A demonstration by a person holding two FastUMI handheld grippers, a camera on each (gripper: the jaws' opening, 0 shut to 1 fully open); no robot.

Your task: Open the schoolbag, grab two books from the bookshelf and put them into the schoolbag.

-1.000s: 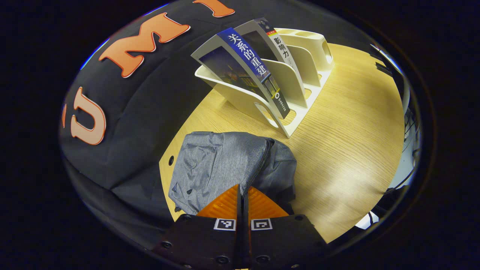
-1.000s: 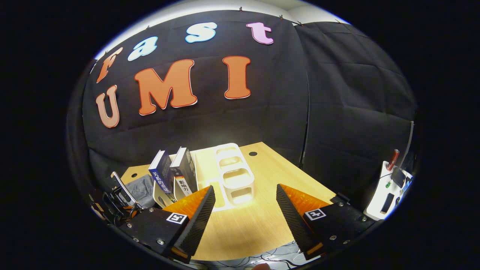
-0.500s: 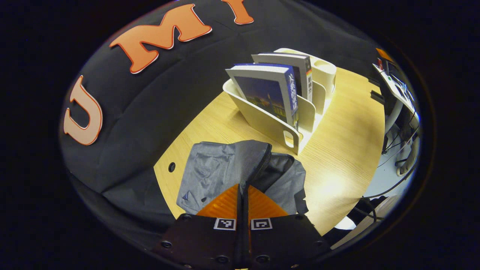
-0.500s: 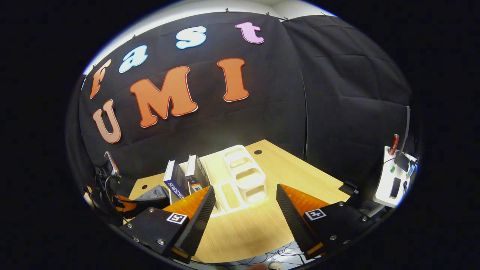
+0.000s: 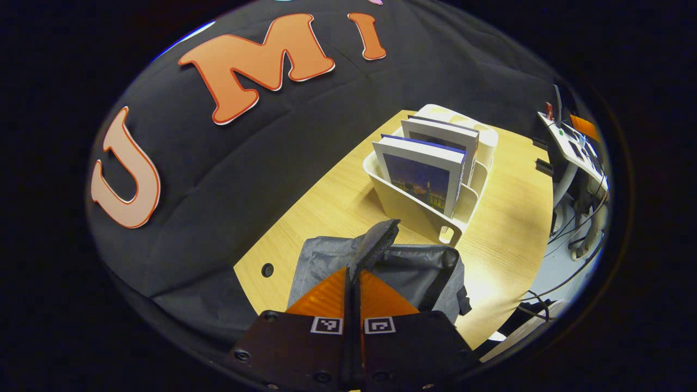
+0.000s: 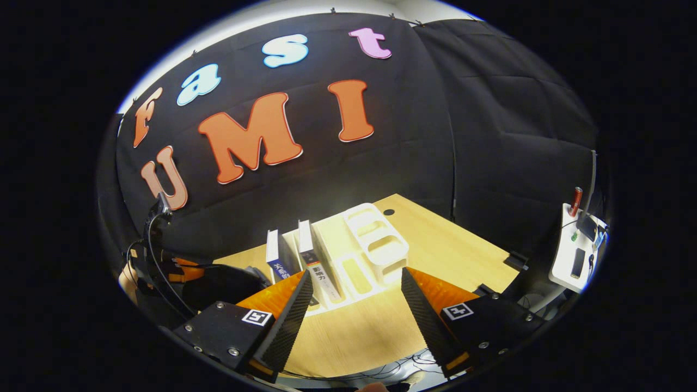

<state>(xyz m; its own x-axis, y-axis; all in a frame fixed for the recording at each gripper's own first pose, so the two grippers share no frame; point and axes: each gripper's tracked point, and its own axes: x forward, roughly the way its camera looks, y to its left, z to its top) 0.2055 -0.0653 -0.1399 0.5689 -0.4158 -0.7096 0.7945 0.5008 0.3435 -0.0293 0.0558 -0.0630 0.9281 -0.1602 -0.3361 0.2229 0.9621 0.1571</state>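
Left gripper view: bag flap pinched, books waiting.
Left gripper (image 5: pixel 352 277) is clamped on the grey fabric schoolbag's (image 5: pixel 419 272) zipper edge; two paperback books (image 5: pixel 422 177) stand in the cream plastic bookshelf (image 5: pixel 414 209) at one o'clock. Right gripper (image 6: pixel 354 294) is spread wide over the wooden table (image 6: pixel 375 326).

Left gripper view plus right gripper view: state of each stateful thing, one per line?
Grey fabric schoolbag: partly unzipped, mouth gaping, flap lifted.
Left gripper: shut on the schoolbag's zipper edge.
Right gripper: open, holding nothing.
Blue-spined book: upright in the rack.
Grey-covered book: upright behind it.
White plastic bookshelf rack: remaining slots free.
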